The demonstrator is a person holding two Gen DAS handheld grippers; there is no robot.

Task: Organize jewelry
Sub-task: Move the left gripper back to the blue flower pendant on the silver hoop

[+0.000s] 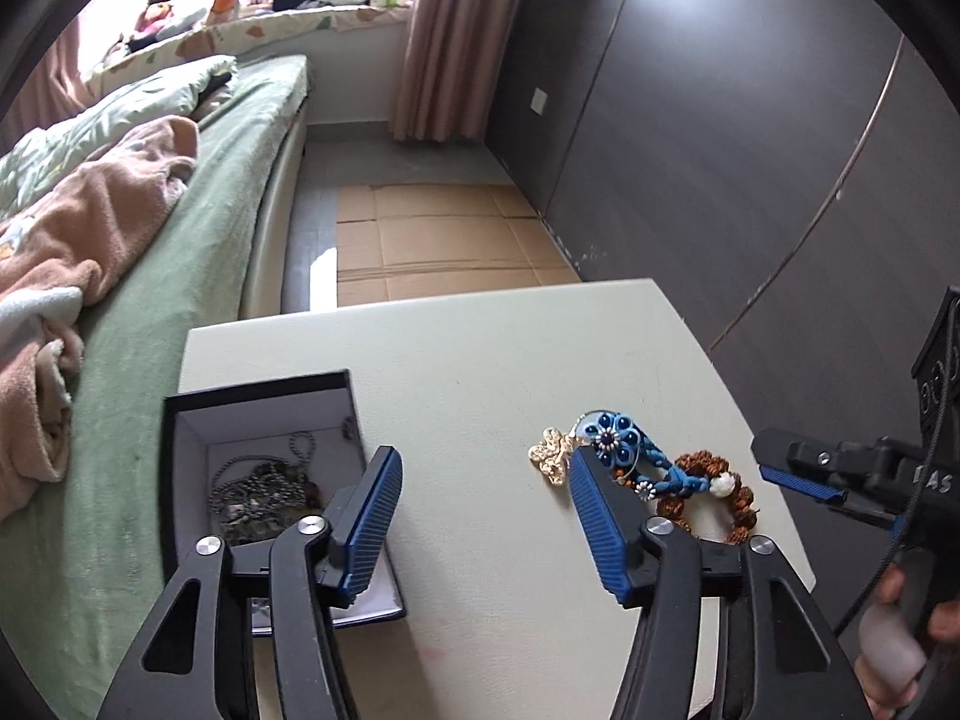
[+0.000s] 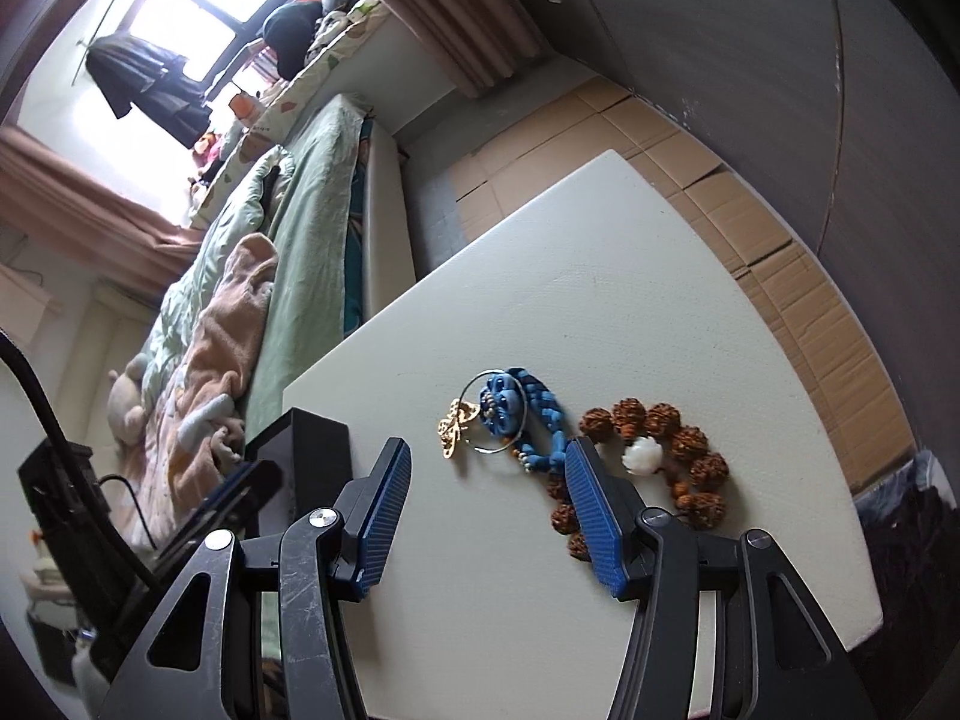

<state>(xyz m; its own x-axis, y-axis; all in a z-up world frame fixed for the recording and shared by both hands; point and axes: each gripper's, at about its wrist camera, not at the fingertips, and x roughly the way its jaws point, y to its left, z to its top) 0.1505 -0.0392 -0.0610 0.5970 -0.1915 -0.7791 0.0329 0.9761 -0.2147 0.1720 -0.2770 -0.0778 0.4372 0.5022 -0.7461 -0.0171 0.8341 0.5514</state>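
Observation:
An open black jewelry box [image 1: 264, 414] with a white lining sits at the table's left; a tangle of dark chains [image 1: 264, 489] lies inside. It shows as a black block in the right wrist view [image 2: 318, 456]. A blue knotted flower piece [image 1: 618, 438] [image 2: 510, 405], a gold butterfly charm [image 1: 552, 456] [image 2: 456, 429] and a brown bead bracelet [image 1: 729, 501] [image 2: 678, 456] with a white bead lie together on the table. My left gripper [image 1: 483, 459] is open and empty, above the table between box and jewelry. My right gripper [image 2: 486, 450] is open and empty, just before the pile; it also shows in the left wrist view [image 1: 804, 468].
The white table [image 1: 456, 360] [image 2: 600, 276] stands beside a bed with green sheets [image 1: 198, 192] and a pink blanket [image 1: 90, 222]. Flattened cardboard [image 1: 444, 240] covers the floor beyond. A dark wardrobe wall [image 1: 720, 120] runs along the right.

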